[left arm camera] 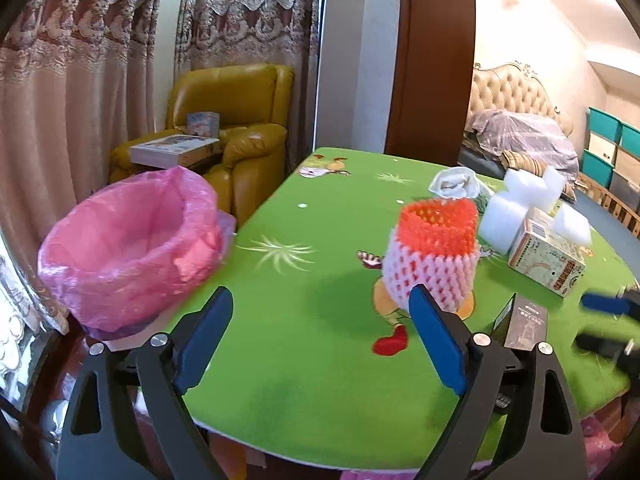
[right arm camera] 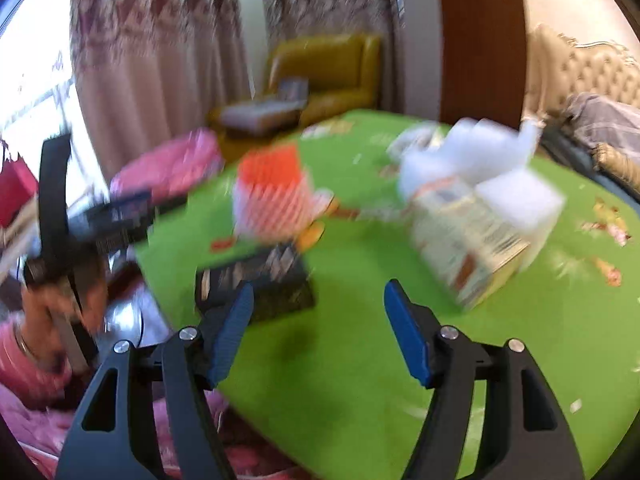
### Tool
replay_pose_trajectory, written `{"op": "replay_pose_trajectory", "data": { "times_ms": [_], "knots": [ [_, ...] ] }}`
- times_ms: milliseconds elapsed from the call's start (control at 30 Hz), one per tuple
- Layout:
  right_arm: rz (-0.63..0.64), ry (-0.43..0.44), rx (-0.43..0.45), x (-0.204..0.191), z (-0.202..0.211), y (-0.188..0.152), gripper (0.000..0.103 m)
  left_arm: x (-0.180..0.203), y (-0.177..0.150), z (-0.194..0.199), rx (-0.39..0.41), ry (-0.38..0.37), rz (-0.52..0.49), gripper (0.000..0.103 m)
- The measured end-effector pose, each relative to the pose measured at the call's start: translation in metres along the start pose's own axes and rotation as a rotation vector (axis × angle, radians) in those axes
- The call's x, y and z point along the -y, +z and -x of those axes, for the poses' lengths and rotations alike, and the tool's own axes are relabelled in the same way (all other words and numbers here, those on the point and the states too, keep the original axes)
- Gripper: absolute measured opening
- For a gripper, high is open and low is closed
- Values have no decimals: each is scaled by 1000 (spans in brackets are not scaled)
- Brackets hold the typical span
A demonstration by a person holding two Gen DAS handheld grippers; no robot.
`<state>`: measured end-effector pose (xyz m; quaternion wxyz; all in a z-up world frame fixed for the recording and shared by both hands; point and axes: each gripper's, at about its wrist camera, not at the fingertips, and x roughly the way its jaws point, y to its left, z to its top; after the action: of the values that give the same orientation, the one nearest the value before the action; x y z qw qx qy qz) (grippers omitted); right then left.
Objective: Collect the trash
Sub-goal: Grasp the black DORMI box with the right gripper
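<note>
Blue-padded jaws of the left gripper (left arm camera: pixel 320 336) stand wide apart over bare green table (left arm camera: pixel 288 392), nothing between them; the right gripper (right arm camera: pixel 318 322) is likewise spread and empty above the same cloth, its view blurred. Both tools are released. Trash lies on the far half of the table: white foam blocks (left arm camera: pixel 532 200), a printed carton (left arm camera: pixel 546 256) touching them, an orange-and-white foam net (left arm camera: pixel 434 252) standing upright, a dark flat box (right arm camera: pixel 256 284) just beyond the right gripper's left pad, and crumpled white paper (left arm camera: pixel 456 182) at the back. The bin (left arm camera: pixel 132 248), lined with a pink bag, sits beside the table's left edge; its visible inside appears empty.

Likely step: reach for a piece. The net is nearest the left gripper; squeezing it gently across its sides should hold without crushing. The flat box probably needs an edge grip.
</note>
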<state>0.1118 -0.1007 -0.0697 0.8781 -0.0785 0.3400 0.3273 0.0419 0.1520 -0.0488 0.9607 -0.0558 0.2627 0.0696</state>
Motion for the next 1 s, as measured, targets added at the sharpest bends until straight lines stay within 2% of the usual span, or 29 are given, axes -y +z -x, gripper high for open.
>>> {"op": "replay_pose_trajectory", "data": {
  "times_ms": [67,200,333,400,500,533,600,633,733,767,800,900,1000],
  "knots": [
    [45,21,-55,-12,-12,-1,76,-7,0,5,7,3,15,86],
    [109,14,-107,-30,-28,-4,76,-16,-1,7,5,-1,40,86],
    [96,-10,-90,-23,-35,2,76,-18,-3,4,-11,-5,32,86],
    [54,4,-75,-11,-42,8,71,-18,-4,3,-10,7,24,86],
    [26,-20,-88,2,-60,22,57,-23,-4,1,-18,12,43,86],
    [3,-22,-85,7,-63,27,50,-25,-3,0,-18,11,53,86],
    [-9,-86,-38,14,-63,37,50,-28,-3,1,-16,10,61,86],
    [-26,-79,-38,19,-64,40,50,-28,-3,1,-16,11,57,86],
    [-45,-13,-51,25,-65,44,55,-27,-5,-1,-27,14,46,86],
    [-30,9,-73,24,-66,44,66,-27,-5,-2,-31,12,49,86],
    [-14,19,-94,23,-69,44,71,-28,-6,-2,-33,10,54,86],
    [28,-10,-125,17,-71,34,72,-27,-7,-6,-47,-5,56,86],
    [31,-23,-104,13,-63,30,72,-21,-8,-17,-78,-27,26,86]
  ]
}}
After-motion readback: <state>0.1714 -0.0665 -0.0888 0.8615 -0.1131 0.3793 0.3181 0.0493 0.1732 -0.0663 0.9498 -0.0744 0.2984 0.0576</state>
